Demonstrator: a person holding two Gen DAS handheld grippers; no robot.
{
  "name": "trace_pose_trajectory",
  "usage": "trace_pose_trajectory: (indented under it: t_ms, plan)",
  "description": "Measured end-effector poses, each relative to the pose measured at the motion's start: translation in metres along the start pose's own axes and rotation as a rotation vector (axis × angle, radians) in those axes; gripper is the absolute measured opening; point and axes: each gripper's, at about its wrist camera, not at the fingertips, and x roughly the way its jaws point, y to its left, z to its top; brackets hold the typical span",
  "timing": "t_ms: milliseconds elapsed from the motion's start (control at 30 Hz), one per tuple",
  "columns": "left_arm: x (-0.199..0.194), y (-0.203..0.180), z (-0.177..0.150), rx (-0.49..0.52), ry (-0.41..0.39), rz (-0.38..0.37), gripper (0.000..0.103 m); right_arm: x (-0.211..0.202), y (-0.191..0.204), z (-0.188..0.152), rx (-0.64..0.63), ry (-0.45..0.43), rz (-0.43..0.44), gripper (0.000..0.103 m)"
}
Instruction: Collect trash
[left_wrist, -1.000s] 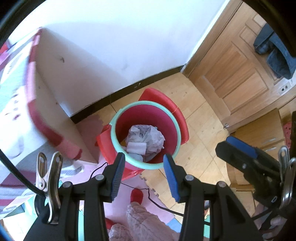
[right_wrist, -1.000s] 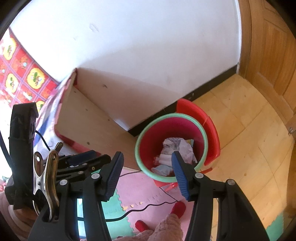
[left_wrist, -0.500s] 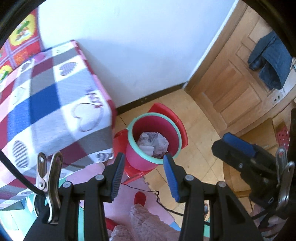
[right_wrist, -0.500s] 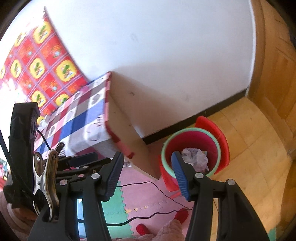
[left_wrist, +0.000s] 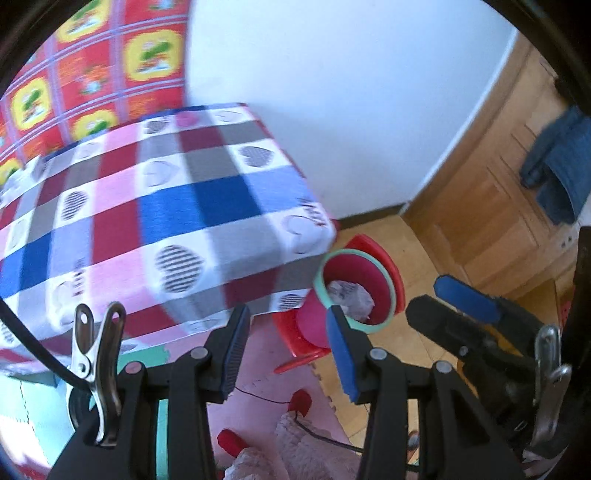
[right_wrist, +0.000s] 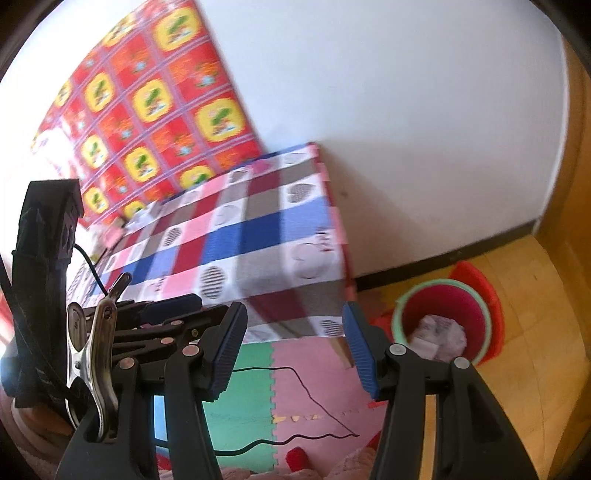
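Left wrist view: left claw (left_wrist: 286, 345) parted and empty, right claw (left_wrist: 443, 299) alongside at the right edge, its jaw gap hard to judge from here; red bin (left_wrist: 356, 288) on the floor beside the checkered tabletop (left_wrist: 155, 221), crumpled paper trash (left_wrist: 349, 297) lying inside, likely dropped there as the collecting point. Right wrist view: right claw (right_wrist: 293, 350) agape, nothing between the pads, aimed down over the foam mat (right_wrist: 258, 398), bin (right_wrist: 443, 321) low at the right, well apart from both claws, probably freed for another search.
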Motion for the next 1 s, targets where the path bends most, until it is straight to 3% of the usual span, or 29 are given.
trace_pose_trajectory:
  t_ms: [500,1000]
  plan:
    - [-0.087,0.127,-0.027,-0.185,-0.074,0.164,0.045,0.030,0.127,0.003,-0.148,0.002,0.151,0.055]
    - [-0.136,0.244,-0.005,-0.372,-0.150,0.304,0.045,0.071,0.192,0.051,-0.227,-0.003,0.205,0.055]
